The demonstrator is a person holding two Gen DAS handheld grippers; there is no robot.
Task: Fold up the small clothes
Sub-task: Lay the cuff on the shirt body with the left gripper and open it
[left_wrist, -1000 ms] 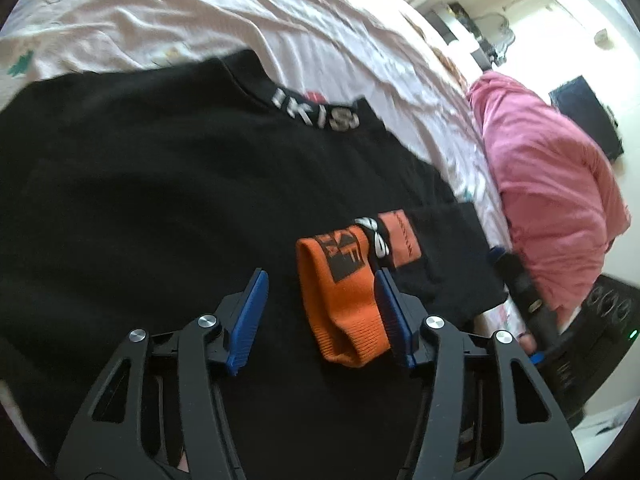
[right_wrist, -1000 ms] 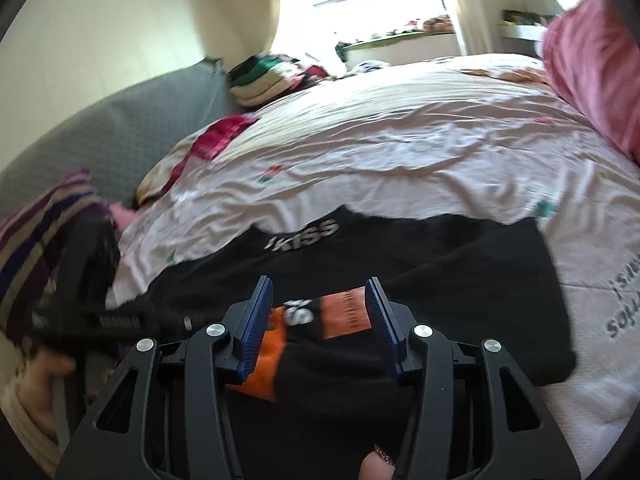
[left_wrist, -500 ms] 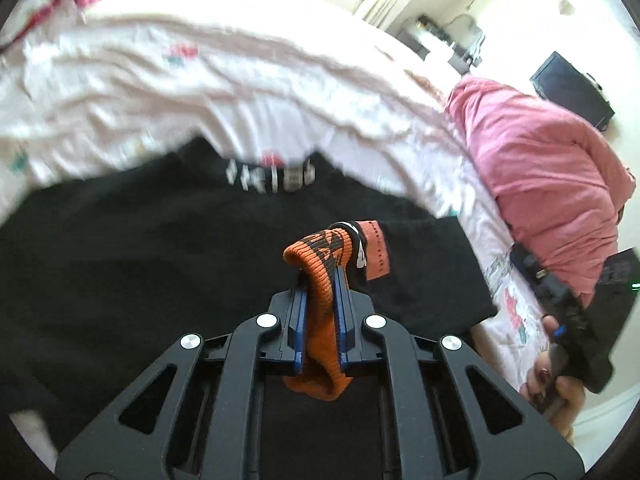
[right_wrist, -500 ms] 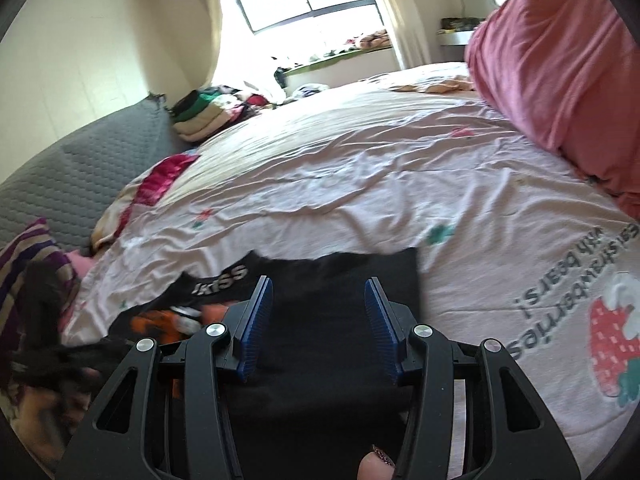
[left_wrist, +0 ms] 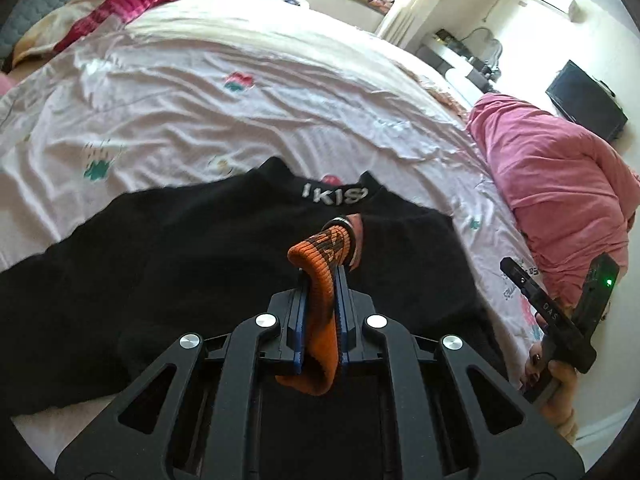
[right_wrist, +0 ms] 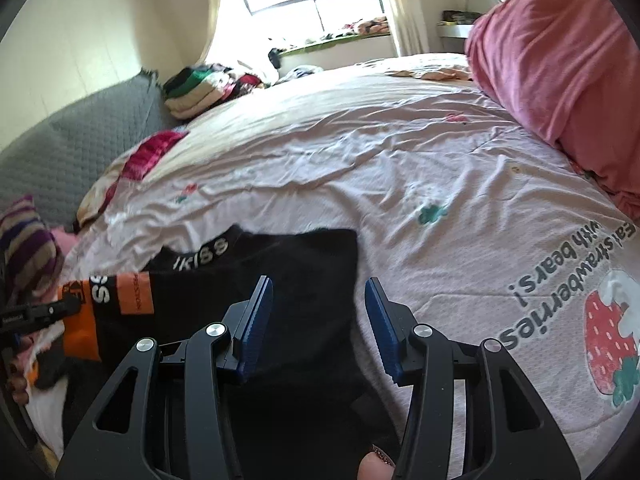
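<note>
Between my left gripper's (left_wrist: 320, 276) blue ribbed pads sits the orange knit cuff of a sock (left_wrist: 320, 300), pinched tight with the pads pressed flat against the fabric on both sides. From that grip the cuff arches up over the fingertips, and in my right camera the sock's long axis runs roughly level, left to right, with its black part trailing toward the near left. It is ribbed orange at the cuff, with black woven lettering and a white-lettered black band farther along. It hangs just above a black garment (left_wrist: 160, 280) spread flat on the bed, soft and matte, its collar printed with white letters and pointing to the far side. My right gripper (right_wrist: 320, 320) is about half open and holds nothing; it hovers over the garment's right edge, with one pad above black cloth and the other above the wrinkled pale pink sheet (right_wrist: 400, 168). A plump pink pillow (right_wrist: 560, 48) lies at the far right.
</note>
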